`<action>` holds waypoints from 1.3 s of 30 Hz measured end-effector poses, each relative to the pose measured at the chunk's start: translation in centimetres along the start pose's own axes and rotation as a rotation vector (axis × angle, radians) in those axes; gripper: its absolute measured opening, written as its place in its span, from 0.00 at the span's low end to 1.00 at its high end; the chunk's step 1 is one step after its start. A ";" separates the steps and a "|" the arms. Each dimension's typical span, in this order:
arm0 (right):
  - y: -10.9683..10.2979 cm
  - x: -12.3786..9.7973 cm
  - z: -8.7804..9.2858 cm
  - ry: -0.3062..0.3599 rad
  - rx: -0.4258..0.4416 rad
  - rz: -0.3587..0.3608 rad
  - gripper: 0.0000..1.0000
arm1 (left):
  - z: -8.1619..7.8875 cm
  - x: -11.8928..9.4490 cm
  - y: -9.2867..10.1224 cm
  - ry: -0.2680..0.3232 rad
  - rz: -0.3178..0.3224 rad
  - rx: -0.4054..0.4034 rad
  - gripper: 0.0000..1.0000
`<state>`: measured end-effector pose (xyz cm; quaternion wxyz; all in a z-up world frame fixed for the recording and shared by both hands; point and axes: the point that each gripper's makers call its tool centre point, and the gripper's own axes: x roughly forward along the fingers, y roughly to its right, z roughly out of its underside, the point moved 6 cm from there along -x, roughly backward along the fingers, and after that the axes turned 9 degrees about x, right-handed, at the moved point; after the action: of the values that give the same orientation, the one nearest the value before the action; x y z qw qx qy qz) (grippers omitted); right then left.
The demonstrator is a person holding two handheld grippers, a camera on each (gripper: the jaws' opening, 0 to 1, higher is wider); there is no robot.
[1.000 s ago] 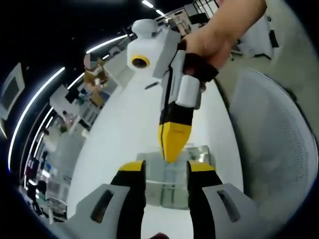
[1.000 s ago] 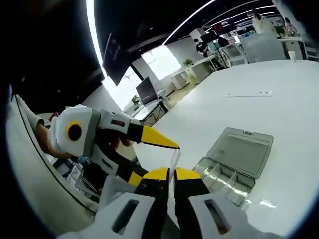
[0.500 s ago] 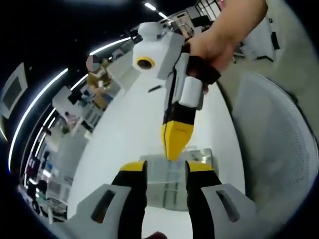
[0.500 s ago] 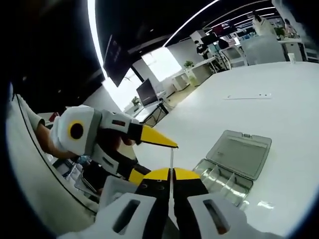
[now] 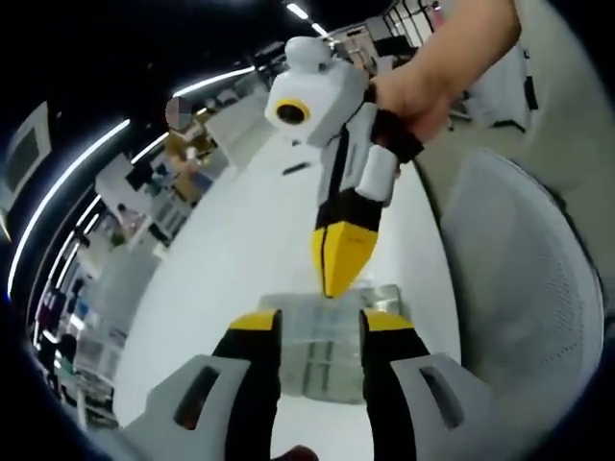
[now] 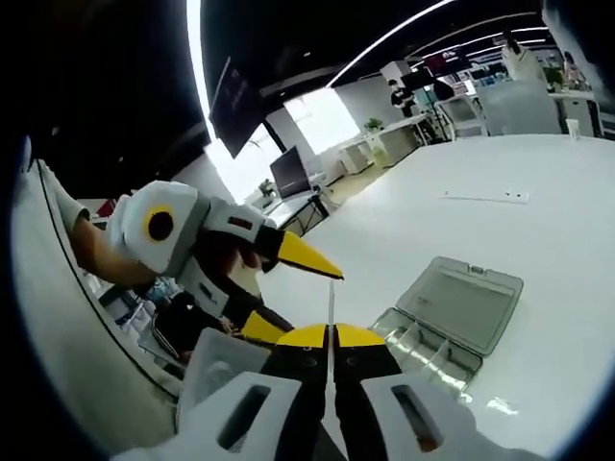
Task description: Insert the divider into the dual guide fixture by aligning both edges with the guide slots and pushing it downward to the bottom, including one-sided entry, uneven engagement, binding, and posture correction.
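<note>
A thin clear divider (image 6: 330, 300) stands edge-on between the yellow tips of my right gripper (image 6: 330, 332), which is shut on it. On the white table beyond lies the dual guide fixture, a clear compartment box (image 6: 430, 350) with its lid (image 6: 463, 302) open flat. My left gripper (image 6: 291, 296) comes in from the left, open, one tip close to the divider's top. In the left gripper view, my left gripper (image 5: 322, 323) frames the box (image 5: 327, 338). The right gripper (image 5: 339, 277), held by a hand (image 5: 432, 82), points down over the box with its tips together.
The white table (image 6: 538, 250) stretches far around the box. A thin strip (image 6: 485, 197) lies on it further back. A grey mesh chair (image 5: 524, 288) stands beside the table's edge. Office desks and monitors sit in the background.
A second ago the divider showed some of its face between slightly parted right tips; now the tips are together and it is edge-on. Both views have shifted a little with the hands.
</note>
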<state>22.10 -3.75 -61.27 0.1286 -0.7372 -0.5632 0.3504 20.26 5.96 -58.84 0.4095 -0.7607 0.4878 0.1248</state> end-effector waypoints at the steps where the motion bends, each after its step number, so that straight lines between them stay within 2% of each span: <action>1: 0.0 0.0 0.1 -0.004 -0.007 0.003 0.00 | 0.0 -0.1 -0.1 0.002 0.007 -0.005 0.30; 4: 0.1 0.0 0.2 -0.010 -0.025 -0.002 0.00 | 0.2 -0.2 -0.4 0.005 0.029 -0.020 0.28; 8: 0.1 0.0 0.3 -0.009 -0.048 -0.006 0.00 | 0.4 -0.2 -0.6 -0.006 0.084 -0.047 0.27; 10: 0.0 0.0 0.4 -0.010 -0.072 -0.006 0.00 | 0.3 -0.2 -0.5 0.008 0.118 -0.065 0.26; 15: -0.1 0.0 0.7 -0.023 -0.168 -0.013 0.00 | 0.2 -0.1 -0.9 0.009 0.135 -0.075 0.20; 24: -0.3 0.1 0.8 -0.042 -0.264 -0.031 0.00 | -0.2 0.1 -1.3 0.004 0.212 -0.067 0.11; 39: -0.8 0.6 1.4 -0.094 -0.445 -0.055 0.00 | -0.1 0.5 -0.4 -0.029 0.339 -0.088 0.02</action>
<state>20.66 -3.27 -62.08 -0.0540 -0.7146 -0.6519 0.2480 20.79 5.61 -58.84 0.3557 -0.6830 0.5972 0.2243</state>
